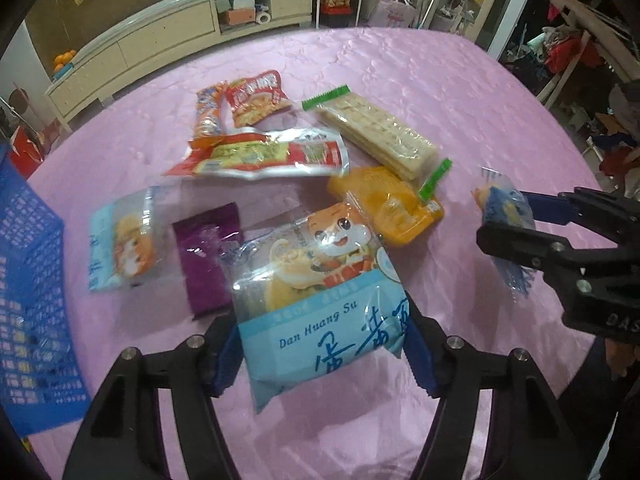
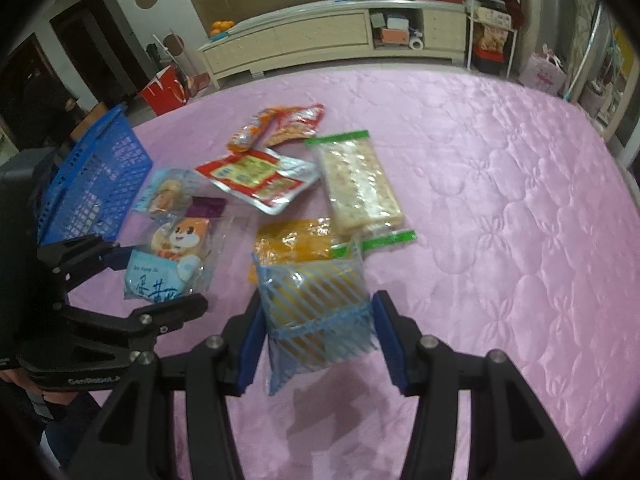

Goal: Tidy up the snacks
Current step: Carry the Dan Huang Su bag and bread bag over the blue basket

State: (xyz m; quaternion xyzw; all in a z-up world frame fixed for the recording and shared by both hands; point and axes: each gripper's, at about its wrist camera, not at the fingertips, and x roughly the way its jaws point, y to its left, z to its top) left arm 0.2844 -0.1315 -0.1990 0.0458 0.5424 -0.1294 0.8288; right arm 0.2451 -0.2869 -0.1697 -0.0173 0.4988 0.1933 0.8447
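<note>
Both grippers are carrying loads over the pink tablecloth (image 2: 500, 208). The left gripper (image 1: 320, 354) is clamping one light-blue cartoon bag (image 1: 320, 300) by its lower end, pads pressing on both sides, bag lifting off the cloth. The right gripper (image 2: 316, 338) is pinching one blue-striped packet (image 2: 316, 312) with something yellow inside, also held above the cloth.

Still lying on the cloth, seven packs:
- one long cracker sleeve (image 2: 360, 184) with green ends
- one orange packet (image 1: 394, 208), touching the sleeve's near end
- one purple packet (image 1: 208, 256)
- one small blue cartoon pack (image 1: 122, 240), just beside the purple one
- one red-and-silver pouch (image 1: 272, 154)
- one red snack bag (image 1: 256, 98)
- one orange tube-shaped pack (image 1: 206, 114), leaning against the red bag

One blue mesh basket (image 2: 96, 184) is sitting at the left edge of the cloth, near the small cartoon pack.
</note>
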